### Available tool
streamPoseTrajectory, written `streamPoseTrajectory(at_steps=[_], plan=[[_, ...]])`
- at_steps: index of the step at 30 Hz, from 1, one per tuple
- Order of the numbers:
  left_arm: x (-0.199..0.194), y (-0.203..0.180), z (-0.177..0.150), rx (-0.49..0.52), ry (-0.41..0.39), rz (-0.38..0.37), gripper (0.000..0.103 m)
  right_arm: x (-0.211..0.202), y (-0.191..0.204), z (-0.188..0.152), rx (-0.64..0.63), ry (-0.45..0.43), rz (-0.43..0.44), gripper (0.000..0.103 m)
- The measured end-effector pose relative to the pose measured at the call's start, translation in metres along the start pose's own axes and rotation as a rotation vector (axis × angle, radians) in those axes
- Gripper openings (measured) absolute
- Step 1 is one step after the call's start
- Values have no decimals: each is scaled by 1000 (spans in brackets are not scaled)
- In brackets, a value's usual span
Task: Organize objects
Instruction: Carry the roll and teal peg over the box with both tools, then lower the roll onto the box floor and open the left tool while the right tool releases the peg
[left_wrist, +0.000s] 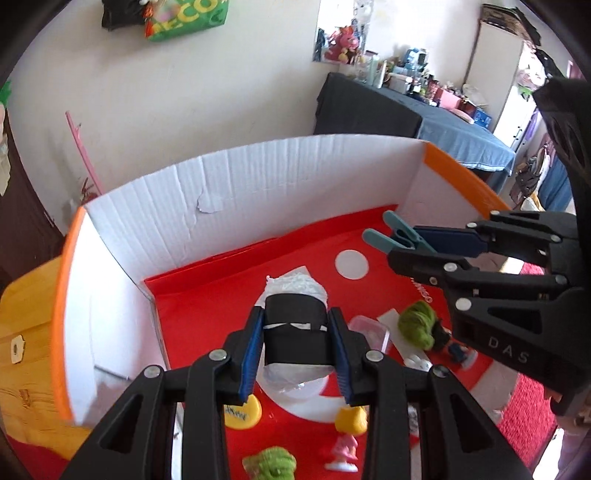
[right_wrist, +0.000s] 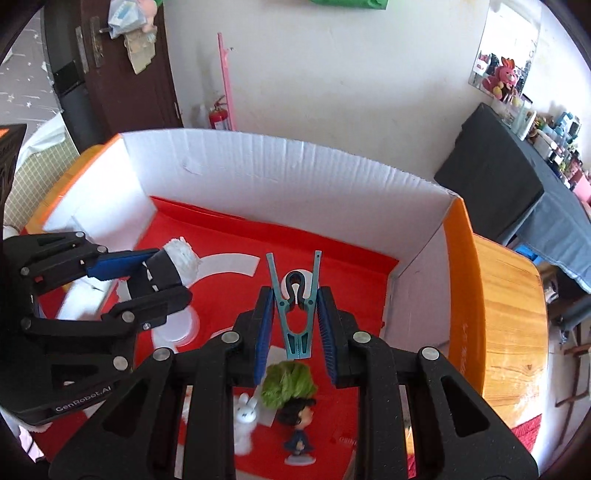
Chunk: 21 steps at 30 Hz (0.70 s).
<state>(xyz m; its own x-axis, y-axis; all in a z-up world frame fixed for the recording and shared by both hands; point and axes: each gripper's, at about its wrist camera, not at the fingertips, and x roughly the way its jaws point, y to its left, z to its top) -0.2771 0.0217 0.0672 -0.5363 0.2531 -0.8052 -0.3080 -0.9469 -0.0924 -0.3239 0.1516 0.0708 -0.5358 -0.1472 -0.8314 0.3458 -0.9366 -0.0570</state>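
My left gripper (left_wrist: 295, 328) is shut on a white bundle wrapped in black bands (left_wrist: 295, 325) and holds it above the red floor of the cardboard box (left_wrist: 207, 295). It also shows at the left of the right wrist view (right_wrist: 162, 273). My right gripper (right_wrist: 295, 317) is shut on a teal clothes peg (right_wrist: 297, 314), jaws of the peg pointing away, above the box floor. That peg shows in the left wrist view (left_wrist: 391, 232) at the right, with the right gripper (left_wrist: 413, 243) behind it.
The box has white walls (right_wrist: 295, 177) and orange flaps (right_wrist: 458, 251) and stands on a wooden table (right_wrist: 513, 314). On its floor lie green fluffy toys (left_wrist: 417, 325), a dark-haired figurine (right_wrist: 299, 428), a white bunny (right_wrist: 245, 413), a yellow disc (left_wrist: 242, 413), a blonde figurine (left_wrist: 347, 439) and a clear plastic case (left_wrist: 369, 328).
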Motion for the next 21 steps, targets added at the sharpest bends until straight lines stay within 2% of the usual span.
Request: streamPoseTrajectory(at_steps=[3,12,15,21], plan=[[10,2,2,-13,27,-8,36,11,-1,3,8,29,2,23],[30,5,6,-3,59,44,36,33,7,8,-29,101,-28,23],[36,4,11,-10,76,41,36,38,6,9,-33,118,-43,23],[47,6,14,-9,102,54,36,46,1,9,-7,145,-28,23]])
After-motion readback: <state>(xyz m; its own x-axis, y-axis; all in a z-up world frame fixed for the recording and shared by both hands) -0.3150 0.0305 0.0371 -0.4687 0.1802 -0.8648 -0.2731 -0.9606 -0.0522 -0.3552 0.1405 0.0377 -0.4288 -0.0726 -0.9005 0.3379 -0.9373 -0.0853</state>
